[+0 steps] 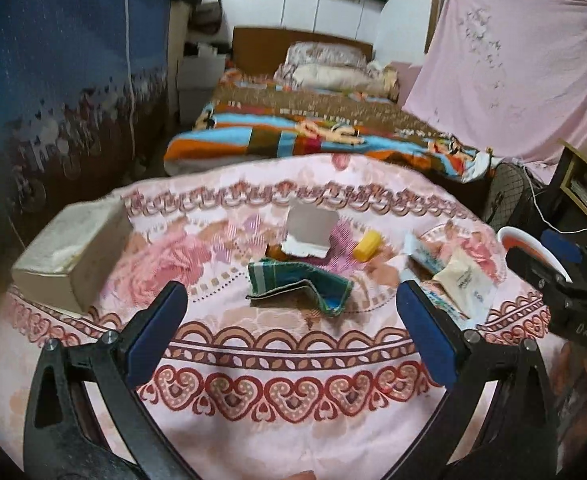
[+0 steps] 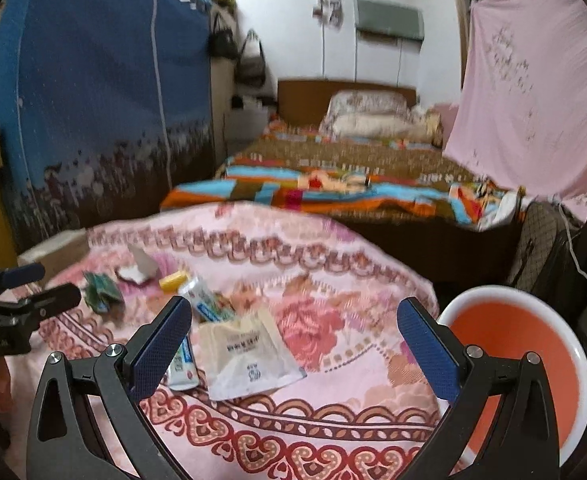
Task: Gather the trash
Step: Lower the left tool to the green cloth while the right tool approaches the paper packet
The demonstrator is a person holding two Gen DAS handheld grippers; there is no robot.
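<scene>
Left gripper (image 1: 291, 312) jaws wide, nothing between; blue textured pads (image 1: 155, 334) on black frames, lower frames cut off by the lens edge. Right gripper (image 2: 293, 340) likewise spread wide and empty, hanging over the near right part of the table; its left pad (image 2: 161, 344) hides part of a toothpaste tube (image 2: 183, 364).

Table under a pink floral cloth (image 1: 293, 412) with a red heart-and-scallop border along the near edge; tabletop itself fully covered.

Trash scattered mid-table toward the right edge:
- White crinkled plastic wrapper (image 2: 247, 356), flat, small dark print unreadable, just beside the tube.
- Second blue-white tube or carton (image 2: 201, 298) behind it, blurred, type unclear.
- Green folded foil-like packet (image 1: 299, 286), creased, blue inner face showing, near table centre.
- Torn white carton piece (image 1: 307, 236), flap upright, ragged lower edge, just behind the green packet.
- Small yellow cylinder (image 1: 367, 245), smooth plastic look, beside the carton; ends blurred.

Beige rectangular box (image 1: 73, 256) at the far left corner, worn surface, well apart from the trash.

Round basin (image 2: 513, 364), white rim with orange inside, off the right edge of the table, partly hidden behind the right gripper frame.

Beyond the table: bed with a striped multicolour blanket (image 1: 313, 136), pillows, wooden headboard; blue fabric wardrobe (image 2: 93, 100) on the left; pink sheet (image 1: 513, 68) hung on the right. All motion-blurred, detail soft.
</scene>
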